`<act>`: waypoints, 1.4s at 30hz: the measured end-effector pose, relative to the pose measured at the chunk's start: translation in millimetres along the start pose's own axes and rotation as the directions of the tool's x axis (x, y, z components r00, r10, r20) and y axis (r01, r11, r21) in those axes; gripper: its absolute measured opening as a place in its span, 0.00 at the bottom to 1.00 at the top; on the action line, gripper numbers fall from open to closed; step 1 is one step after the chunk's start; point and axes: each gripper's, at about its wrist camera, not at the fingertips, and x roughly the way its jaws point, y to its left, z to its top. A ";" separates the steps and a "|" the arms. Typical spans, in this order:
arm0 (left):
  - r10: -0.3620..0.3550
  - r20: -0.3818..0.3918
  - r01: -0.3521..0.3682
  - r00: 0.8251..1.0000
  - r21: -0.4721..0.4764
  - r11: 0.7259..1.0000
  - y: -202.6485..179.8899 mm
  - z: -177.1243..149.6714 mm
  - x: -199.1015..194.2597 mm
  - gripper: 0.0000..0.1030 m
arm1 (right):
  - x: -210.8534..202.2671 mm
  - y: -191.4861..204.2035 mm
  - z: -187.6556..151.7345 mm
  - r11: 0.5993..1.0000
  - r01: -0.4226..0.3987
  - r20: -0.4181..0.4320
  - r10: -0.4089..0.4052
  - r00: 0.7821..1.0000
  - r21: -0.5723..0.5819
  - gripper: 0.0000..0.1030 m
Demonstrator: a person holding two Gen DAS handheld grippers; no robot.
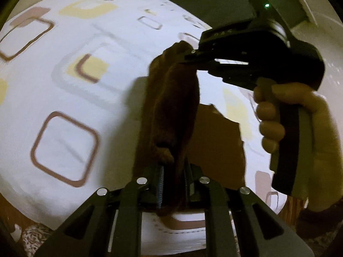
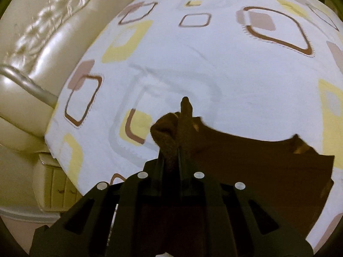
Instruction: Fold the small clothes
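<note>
Brown garment point(image 1: 171, 107) — stretched lengthwise from left gripper point(image 1: 173, 180) to right gripper point(image 2: 172, 152), both fingers clamped on it — above patterned sheet point(image 1: 64, 85).

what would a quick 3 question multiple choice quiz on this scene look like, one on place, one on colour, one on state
1. Where does the garment hang?
A. above the patterned bed sheet
B. inside a basket
C. on a hanger

2. What colour is the garment?
A. blue
B. brown
C. white

3. How do the left gripper and right gripper stand?
A. both wide open
B. only one grips
C. both shut on the garment

Key: 1 A, the sheet shows behind it; 2 B, dark brown in both views; 3 C, cloth is pinched between each pair of fingers.
</note>
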 end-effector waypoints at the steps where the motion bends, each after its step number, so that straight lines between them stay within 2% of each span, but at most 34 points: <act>1: -0.003 -0.004 0.003 1.000 0.017 1.000 -10.1 -0.9 3.6 0.14 | -5.9 -8.0 -0.4 1.000 -0.007 0.006 0.007 1.000 0.010 0.09; 11: -0.027 -0.097 0.041 0.995 0.143 0.989 -96.9 -19.5 59.6 0.13 | -59.1 -120.3 -26.6 0.986 -0.085 0.088 0.073 0.993 0.145 0.09; 21: -0.012 -0.186 0.052 0.983 0.213 0.976 -138.5 -32.7 116.6 0.13 | -79.3 -214.1 -64.1 0.953 -0.143 0.148 0.106 0.983 0.266 0.09; 25: 0.005 -0.212 0.047 0.977 0.240 0.970 -151.0 -42.7 132.1 0.13 | -77.0 -240.6 -77.9 0.939 -0.164 0.157 0.121 0.980 0.301 0.09; 32: 0.026 -0.239 0.042 0.971 0.275 0.961 -158.4 -37.7 160.4 0.13 | -69.2 -273.8 -96.3 0.913 -0.206 0.176 0.152 0.973 0.352 0.09; 42: 0.060 -0.255 0.020 0.965 0.299 0.954 -163.8 -55.4 168.5 0.13 | -52.1 -300.8 -114.7 0.873 -0.267 0.194 0.203 0.960 0.408 0.09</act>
